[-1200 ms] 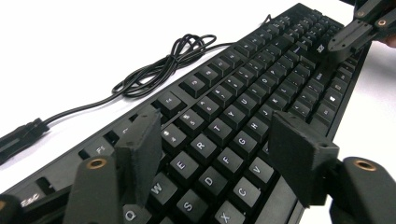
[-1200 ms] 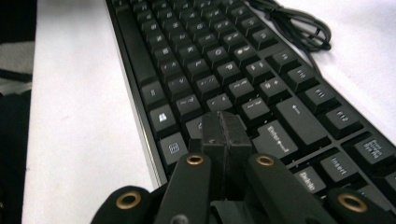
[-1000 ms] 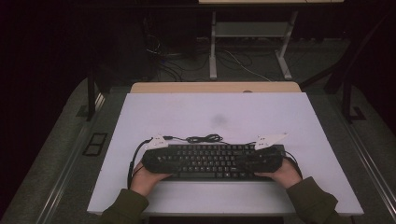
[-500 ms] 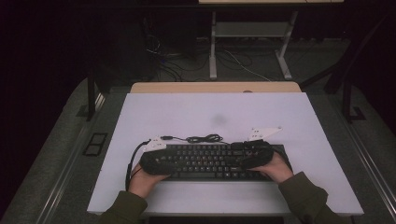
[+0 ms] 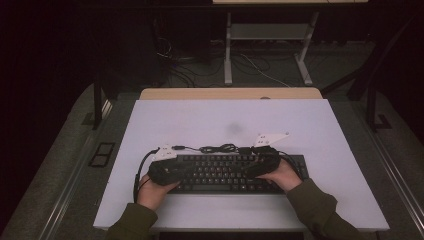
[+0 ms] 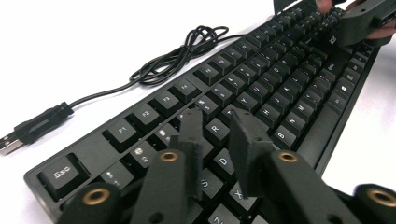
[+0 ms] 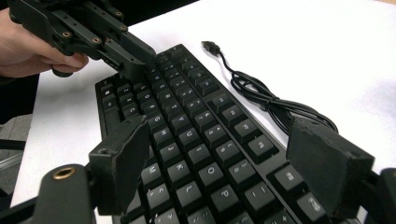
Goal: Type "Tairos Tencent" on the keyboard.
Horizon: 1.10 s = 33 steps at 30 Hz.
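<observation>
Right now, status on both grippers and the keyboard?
Left gripper jaws just narrowed, over the keys. Right gripper wide open. Keyboard flat on table. Cable behind, clear.

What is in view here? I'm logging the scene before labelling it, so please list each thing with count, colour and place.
keyboard: one, black, near edge of the table, under both grippers.
keyboard cable: one, black, loosely coiled on the table just behind the keyboard, its USB plug lying free.
table: one, white top, centre of the high view.
second table: one, tan edge, behind the white top.
left gripper: one, black, jaws close together with nothing between them, having just been closing, over the keyboard's left end.
right gripper: one, black, jaws wide apart, having just been opening, above the keys right of centre.
hands and sleeves: two, olive-green sleeves, bottom of the high view.
</observation>
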Motion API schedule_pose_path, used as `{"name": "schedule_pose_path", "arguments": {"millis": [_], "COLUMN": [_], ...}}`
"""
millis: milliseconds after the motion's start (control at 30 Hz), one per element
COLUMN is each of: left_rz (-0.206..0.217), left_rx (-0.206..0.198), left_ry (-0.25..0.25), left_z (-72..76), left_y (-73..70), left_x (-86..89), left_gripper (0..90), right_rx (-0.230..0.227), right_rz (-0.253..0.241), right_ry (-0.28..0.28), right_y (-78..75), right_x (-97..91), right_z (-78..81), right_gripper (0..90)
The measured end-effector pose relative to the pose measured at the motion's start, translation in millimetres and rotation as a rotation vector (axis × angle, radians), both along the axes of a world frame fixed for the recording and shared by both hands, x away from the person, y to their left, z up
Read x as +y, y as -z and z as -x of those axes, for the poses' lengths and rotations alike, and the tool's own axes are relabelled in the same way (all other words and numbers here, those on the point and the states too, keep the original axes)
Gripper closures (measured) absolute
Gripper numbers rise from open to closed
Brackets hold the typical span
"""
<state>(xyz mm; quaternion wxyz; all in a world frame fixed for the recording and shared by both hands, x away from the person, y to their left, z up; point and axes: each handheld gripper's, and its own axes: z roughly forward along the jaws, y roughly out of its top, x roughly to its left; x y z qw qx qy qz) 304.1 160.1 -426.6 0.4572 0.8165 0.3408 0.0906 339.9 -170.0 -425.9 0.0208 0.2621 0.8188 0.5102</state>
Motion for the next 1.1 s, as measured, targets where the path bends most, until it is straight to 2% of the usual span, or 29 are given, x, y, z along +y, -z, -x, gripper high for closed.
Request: {"name": "schedule_pose_path", "arguments": {"millis": [200, 500, 733, 1100], "left_rz": [0.001, -0.036, -0.062, -0.067], "left_rx": [0.004, 0.012, 0.017, 0.030], "left_ry": [-0.009, 0.002, 0.018, 0.015], "left_z": [-3.5, -12.5, -14.3, -14.2], "left_y": [0.6, 6.0, 7.4, 10.5], "left_x": [2.2, -11.7, -13.4, -14.7], "left_gripper": [88.7, 88.8, 88.8, 88.7], "right_rx": [-0.005, -0.007, -0.008, -0.012], "right_rz": [0.004, 0.007, 0.010, 0.010], "right_ry": [-0.004, -0.012, -0.016, -0.015], "right_y": [1.4, 2.4, 2.2, 1.7], "right_x": [7.6, 14.2, 15.1, 14.5], "right_z": [-3.4, -2.0, -0.6, -0.9], "right_gripper": [20.8, 20.8, 20.8, 20.7]}}
